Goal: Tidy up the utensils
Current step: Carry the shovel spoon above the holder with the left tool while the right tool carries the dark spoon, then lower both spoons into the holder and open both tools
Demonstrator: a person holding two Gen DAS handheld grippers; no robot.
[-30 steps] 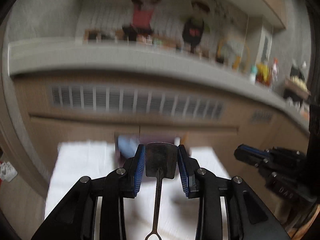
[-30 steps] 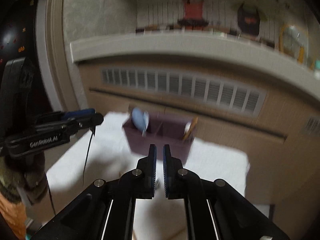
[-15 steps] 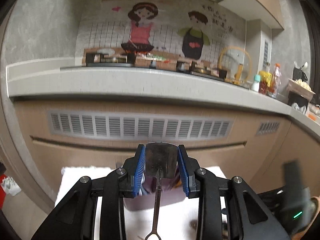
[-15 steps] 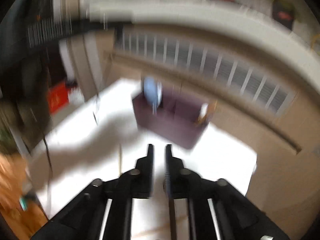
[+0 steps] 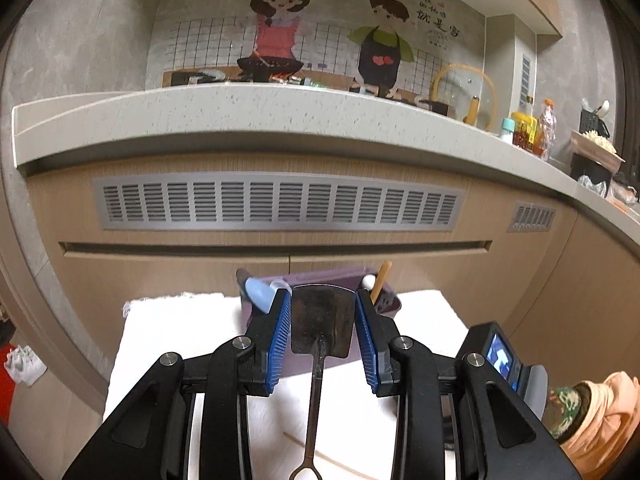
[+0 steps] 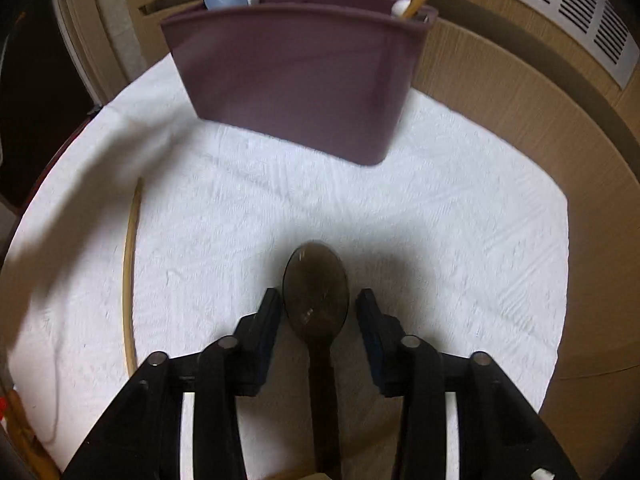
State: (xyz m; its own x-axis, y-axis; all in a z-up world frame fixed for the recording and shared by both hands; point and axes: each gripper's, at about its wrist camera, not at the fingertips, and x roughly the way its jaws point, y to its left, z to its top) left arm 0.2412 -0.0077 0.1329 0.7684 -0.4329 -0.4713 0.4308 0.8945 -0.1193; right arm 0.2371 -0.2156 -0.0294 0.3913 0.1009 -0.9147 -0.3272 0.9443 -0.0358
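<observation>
While left claw (image 5: 322, 322) grips spatula (image 5: 322, 320), right claw (image 6: 318, 312) opening astride spoon (image 6: 316, 292), caddy (image 6: 296, 76) well ahead.

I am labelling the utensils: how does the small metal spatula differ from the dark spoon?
The metal spatula has a flat, squarish blade; the dark spoon has an oval bowl. The spatula is held up in the left claw; the spoon lies on the white cloth between the opening right claw. Both remain outside the purple caddy.

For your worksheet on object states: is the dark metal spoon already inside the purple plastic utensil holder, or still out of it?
Out. The dark metal spoon lies flat on the white cloth, in front of the purple plastic utensil holder.
</observation>
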